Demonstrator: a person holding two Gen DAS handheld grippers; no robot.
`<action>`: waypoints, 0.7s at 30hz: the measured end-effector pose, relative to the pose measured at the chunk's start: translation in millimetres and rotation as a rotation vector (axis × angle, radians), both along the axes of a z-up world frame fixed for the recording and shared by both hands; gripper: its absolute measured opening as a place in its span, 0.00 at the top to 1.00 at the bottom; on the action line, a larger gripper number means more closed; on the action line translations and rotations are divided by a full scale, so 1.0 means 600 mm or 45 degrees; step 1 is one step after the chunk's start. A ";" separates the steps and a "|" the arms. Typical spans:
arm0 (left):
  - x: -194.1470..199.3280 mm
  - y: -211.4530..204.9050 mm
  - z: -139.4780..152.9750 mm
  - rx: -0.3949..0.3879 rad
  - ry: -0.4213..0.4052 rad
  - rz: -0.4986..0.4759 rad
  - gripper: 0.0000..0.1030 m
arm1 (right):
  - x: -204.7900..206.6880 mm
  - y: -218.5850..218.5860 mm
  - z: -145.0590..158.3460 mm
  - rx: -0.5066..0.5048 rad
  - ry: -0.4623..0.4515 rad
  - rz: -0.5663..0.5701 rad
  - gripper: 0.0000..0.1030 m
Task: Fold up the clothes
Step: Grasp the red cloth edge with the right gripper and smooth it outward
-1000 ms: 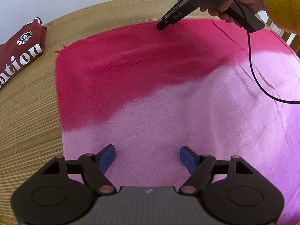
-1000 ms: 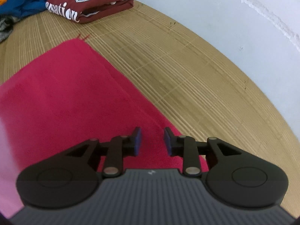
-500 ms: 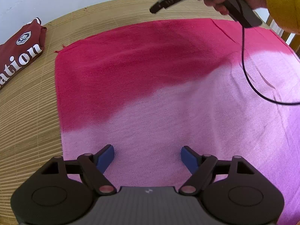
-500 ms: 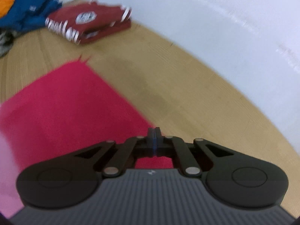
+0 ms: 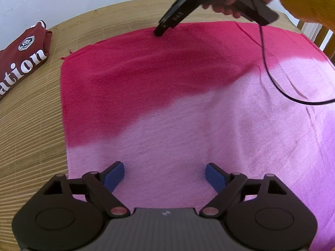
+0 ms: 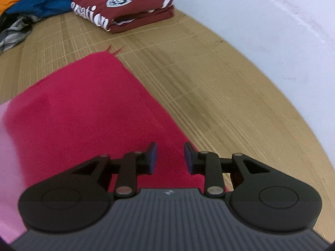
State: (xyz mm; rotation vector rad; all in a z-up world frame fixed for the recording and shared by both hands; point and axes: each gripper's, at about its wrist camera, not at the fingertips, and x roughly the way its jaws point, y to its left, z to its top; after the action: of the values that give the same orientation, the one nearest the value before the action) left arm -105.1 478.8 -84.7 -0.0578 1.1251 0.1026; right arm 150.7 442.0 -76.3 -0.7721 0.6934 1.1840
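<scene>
Both grippers hold nothing: the left gripper (image 5: 165,174), jaws just widened, hovers over the pink cloth's (image 5: 188,108) pale near part; the right gripper (image 6: 170,158), jaws just reopened, hovers at its far edge, bare mat (image 6: 209,87) beyond.

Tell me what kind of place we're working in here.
Probably a room in a home: clothes are being folded on a woven bamboo mat against a plain white wall, with a folded maroon shirt and a heap of unfolded clothes beside the pink cloth.
</scene>
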 end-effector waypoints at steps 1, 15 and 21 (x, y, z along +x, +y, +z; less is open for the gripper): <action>0.000 0.000 0.000 0.000 -0.002 -0.001 0.14 | 0.001 0.009 -0.001 -0.002 -0.001 0.018 0.70; -0.002 -0.004 -0.005 -0.005 -0.017 -0.001 0.12 | -0.019 0.035 0.004 -0.023 -0.004 0.111 0.97; -0.001 -0.004 -0.005 -0.009 -0.018 0.005 0.11 | -0.012 0.044 0.022 0.078 -0.136 0.018 0.97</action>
State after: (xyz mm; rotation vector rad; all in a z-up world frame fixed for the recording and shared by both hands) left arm -105.5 476.7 -87.8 -0.0666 1.1112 0.1013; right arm 143.5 468.3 -63.3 -0.7835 0.5621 1.1627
